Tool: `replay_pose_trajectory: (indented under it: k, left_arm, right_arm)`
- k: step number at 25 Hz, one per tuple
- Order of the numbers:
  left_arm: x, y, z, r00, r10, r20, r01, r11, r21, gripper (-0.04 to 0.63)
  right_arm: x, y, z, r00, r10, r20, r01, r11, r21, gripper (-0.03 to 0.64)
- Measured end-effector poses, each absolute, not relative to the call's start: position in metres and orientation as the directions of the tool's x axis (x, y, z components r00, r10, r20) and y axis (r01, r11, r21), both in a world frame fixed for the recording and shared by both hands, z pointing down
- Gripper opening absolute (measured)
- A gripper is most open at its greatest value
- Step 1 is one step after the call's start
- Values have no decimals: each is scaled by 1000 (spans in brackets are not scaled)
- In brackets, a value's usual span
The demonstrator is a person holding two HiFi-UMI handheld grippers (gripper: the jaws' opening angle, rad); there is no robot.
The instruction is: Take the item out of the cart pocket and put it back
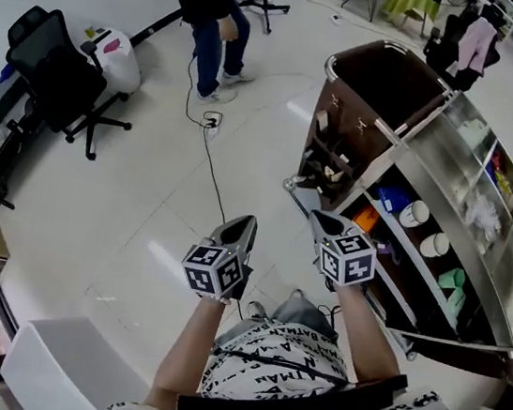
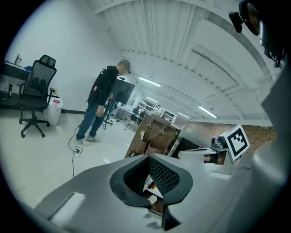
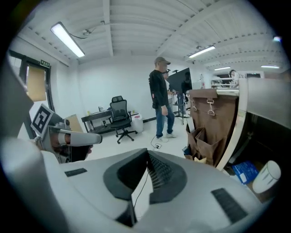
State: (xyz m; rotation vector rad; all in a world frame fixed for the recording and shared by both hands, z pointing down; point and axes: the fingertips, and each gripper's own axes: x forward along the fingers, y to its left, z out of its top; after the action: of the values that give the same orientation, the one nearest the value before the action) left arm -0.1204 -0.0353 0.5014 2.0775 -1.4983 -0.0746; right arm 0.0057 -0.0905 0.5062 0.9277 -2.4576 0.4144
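Farthest left of the cart (image 1: 407,143), well apart from it, a black office chair (image 1: 57,77) stands on the pale floor. A person (image 1: 212,13) in a dark top and blue jeans stands nearer the cart, beyond its brown end. A black cable (image 1: 211,160) runs over the floor from that person's feet toward me, left of the cart. My left gripper (image 1: 246,219) hangs in the air left of the cart's near corner, clear of it. Its jaws are clenched tip to tip, and its own view shows nothing pinched between the tips. My right gripper (image 1: 315,217) is just beside it on the cart's side, its nose near the foot of the cart's brown end but short of it. Its jaws also meet at the tips, with nothing in them, and only floor and cable show through the slot below. A brown bag (image 1: 388,80) hangs open on the cart's left end. The pockets (image 1: 325,152) on its outer face hold pale items (image 1: 334,173) that stick out of their tops, untouched by either gripper. To the right, on the cart's open shelves, lie blue packets (image 1: 392,199), two white paper rolls (image 1: 414,213) and green packs (image 1: 454,284).
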Motion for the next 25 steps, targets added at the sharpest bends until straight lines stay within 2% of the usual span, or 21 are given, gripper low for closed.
replay_pose_trajectory:
  k: [6,13,25]
  left_arm:
    - [-87,-14,486,420,-869,261,-821,-240,518,2]
    - [-22,-19,481,470,-838,277,-828,-310,468,2]
    - [22,2,497,444,-837,320,-843,-268,467,2]
  right_arm:
    - [-4,-67,486,-705,-517,486,-652,742,-156,2]
    - [50,-45,490,-715,-529,457,-673,699,-243,5]
    - [91,-19,499,-731,-509,455,-658,703,-271,5]
